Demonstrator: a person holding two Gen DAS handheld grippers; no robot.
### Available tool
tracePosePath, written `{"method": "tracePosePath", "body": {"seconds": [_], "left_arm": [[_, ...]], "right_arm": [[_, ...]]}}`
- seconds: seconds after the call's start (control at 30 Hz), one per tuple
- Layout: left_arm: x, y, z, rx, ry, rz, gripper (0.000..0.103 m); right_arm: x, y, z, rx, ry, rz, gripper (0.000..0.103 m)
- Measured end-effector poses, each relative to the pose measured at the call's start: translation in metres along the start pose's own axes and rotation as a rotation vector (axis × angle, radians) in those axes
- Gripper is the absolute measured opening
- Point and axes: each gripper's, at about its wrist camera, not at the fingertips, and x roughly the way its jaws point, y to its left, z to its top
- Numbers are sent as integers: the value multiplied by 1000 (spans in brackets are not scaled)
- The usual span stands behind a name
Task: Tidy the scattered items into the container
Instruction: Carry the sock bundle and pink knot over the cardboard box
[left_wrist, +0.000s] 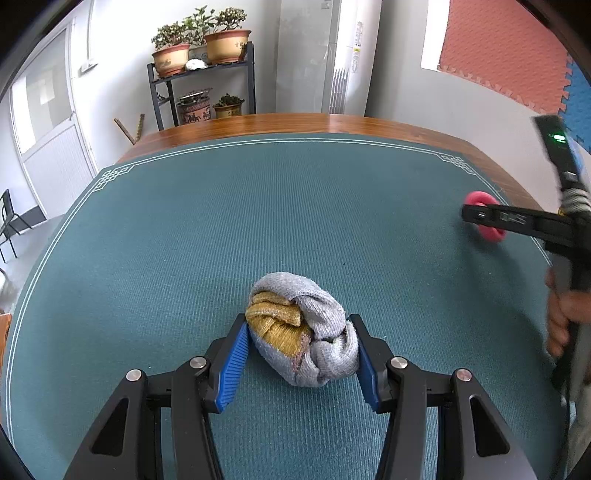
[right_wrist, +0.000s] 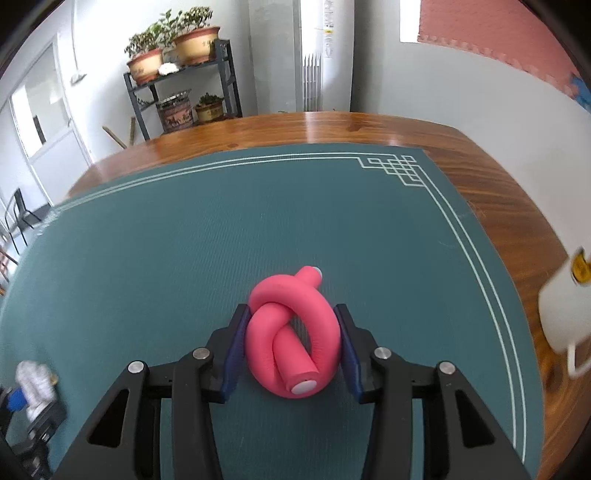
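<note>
Sock ball (left_wrist: 301, 334) squeezed between left gripper (left_wrist: 299, 354) pads; pink knot (right_wrist: 293, 332) pinched in right gripper (right_wrist: 291, 345); no container seen.

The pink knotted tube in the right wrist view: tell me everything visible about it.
The pink knotted tube looks like soft foam, tied in one loose overhand knot, with pale flat caps at both ends. It sits on the green mat between the right gripper fingers, whose blue pads touch or nearly touch its sides. The left wrist view shows it partly hidden.

green mat (left_wrist: 258, 221), wooden table (right_wrist: 498, 206), potted plants (left_wrist: 221, 40)
</note>
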Motion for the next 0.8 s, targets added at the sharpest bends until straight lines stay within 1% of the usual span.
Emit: {"method": "tracePosePath", "body": {"seconds": [0.17,0.3,0.5,0.6,0.7,0.8], "left_arm": [[-9,-2,-1,-3,-24,-10,54],[-27,-12,0,25,-77,-9,54],[-61,-34,-4,88,-163,-32,54],[-76,-47,-8,130,-194,-58,54],[-94,-64,-15,178,-221,-95,54],[-110,-77,-23,222,-234,-136,54]], "right_arm": [[-56,5,-28,5,-44,24,49],[-105,4,-59,14,-82,28,49],[-183,-13,-107,67,-170,41,49],[-220,-25,-132,90,-218,34,49],[-259,-46,-163,125,-272,-8,49],[-289,-71,-193,173,-304,-56,49]]}}
